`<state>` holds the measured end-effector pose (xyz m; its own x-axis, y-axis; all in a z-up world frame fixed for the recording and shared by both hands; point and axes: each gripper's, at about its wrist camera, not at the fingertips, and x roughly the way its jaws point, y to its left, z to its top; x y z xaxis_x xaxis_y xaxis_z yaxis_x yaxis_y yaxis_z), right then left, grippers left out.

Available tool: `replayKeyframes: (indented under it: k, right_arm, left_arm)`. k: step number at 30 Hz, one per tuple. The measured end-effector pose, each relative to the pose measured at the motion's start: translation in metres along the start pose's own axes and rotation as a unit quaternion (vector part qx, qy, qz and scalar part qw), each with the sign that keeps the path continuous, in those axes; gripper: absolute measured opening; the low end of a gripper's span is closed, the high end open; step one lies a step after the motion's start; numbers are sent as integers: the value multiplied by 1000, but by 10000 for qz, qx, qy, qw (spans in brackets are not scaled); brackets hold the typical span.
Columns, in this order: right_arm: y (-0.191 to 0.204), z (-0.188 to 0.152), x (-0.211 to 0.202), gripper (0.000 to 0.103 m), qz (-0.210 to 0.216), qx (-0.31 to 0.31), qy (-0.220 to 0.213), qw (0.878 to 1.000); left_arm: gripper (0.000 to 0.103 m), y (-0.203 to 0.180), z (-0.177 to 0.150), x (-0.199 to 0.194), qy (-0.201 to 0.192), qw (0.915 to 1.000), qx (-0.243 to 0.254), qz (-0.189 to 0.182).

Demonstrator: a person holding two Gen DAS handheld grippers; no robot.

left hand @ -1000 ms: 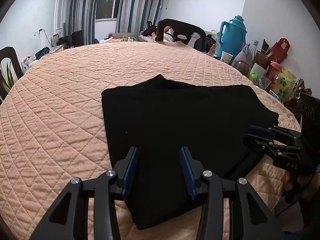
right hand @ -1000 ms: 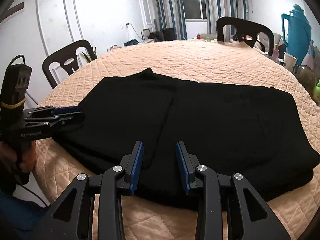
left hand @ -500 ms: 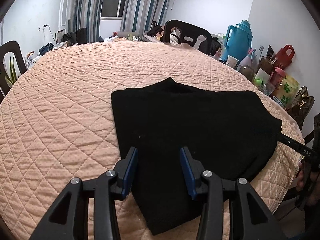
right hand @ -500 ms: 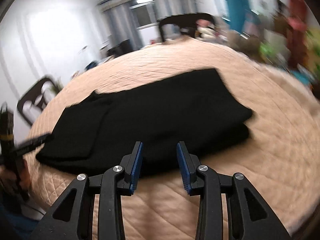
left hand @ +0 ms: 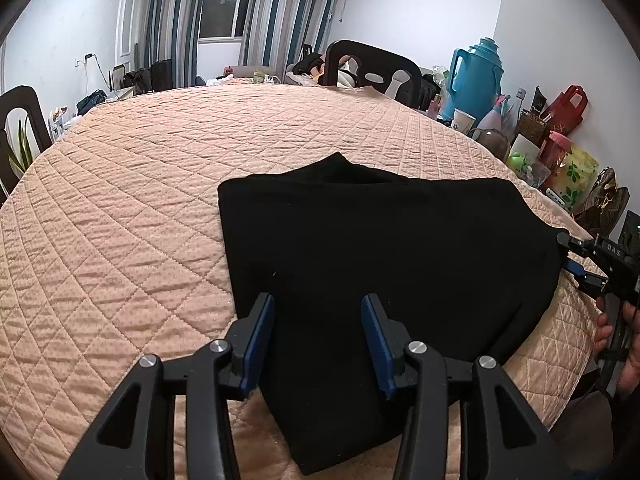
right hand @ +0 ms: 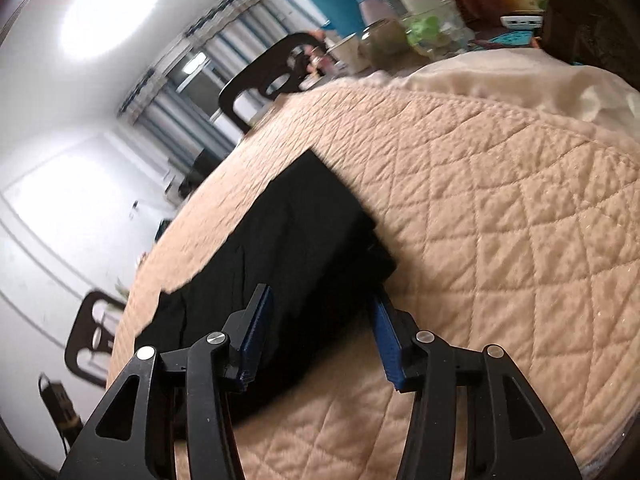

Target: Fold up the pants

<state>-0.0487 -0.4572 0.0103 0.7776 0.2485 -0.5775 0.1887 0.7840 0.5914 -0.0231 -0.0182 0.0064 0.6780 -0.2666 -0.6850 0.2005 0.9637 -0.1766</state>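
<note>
Black pants (left hand: 380, 248) lie folded flat on the peach quilted table cover (left hand: 120, 208). My left gripper (left hand: 318, 336) is open and empty, hovering over the pants' near end. My right gripper (right hand: 320, 334) is open and empty, tilted, with its jaws standing either side of the pants' (right hand: 288, 248) right-hand folded edge, low over the table. The right gripper also shows in the left wrist view (left hand: 576, 256) at the pants' far right edge.
Chairs (left hand: 368, 68) stand around the round table. A blue thermos (left hand: 476, 76), cups, bottles and bags (left hand: 560, 128) crowd the right side by the wall. The cover's edge (right hand: 500, 80) drops off near the right gripper.
The right gripper has swung round to the pants' right edge, dropped low and tilted. The left gripper has drawn back slightly; the pants lie unchanged.
</note>
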Motion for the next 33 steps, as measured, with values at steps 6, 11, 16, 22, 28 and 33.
replayKeyframes:
  k: [6, 11, 16, 22, 28, 33]
  right_arm:
    - [15, 7, 13, 52, 106, 148, -36, 9998]
    - [25, 17, 37, 45, -95, -60, 258, 9996]
    - [46, 27, 31, 24, 5, -458, 96, 9989]
    - [111, 28, 16, 23, 706, -1207, 19, 9902]
    - [197, -6, 29, 23, 1569, -2185, 406, 9623]
    - [247, -61, 59, 23, 2170, -2778, 1132, 9289]
  left_arm:
    - [50, -1, 1, 1, 9, 10000, 25, -13]
    - [50, 2, 0, 1, -30, 9999, -62, -90]
    - [50, 5, 0, -2, -56, 9999, -111, -117]
    - [50, 18, 4, -14, -254, 9991, -325, -44]
    - [50, 42, -2, -21, -299, 9976, -570, 242]
    - [50, 63, -10, -27, -305, 9948, -872, 433]
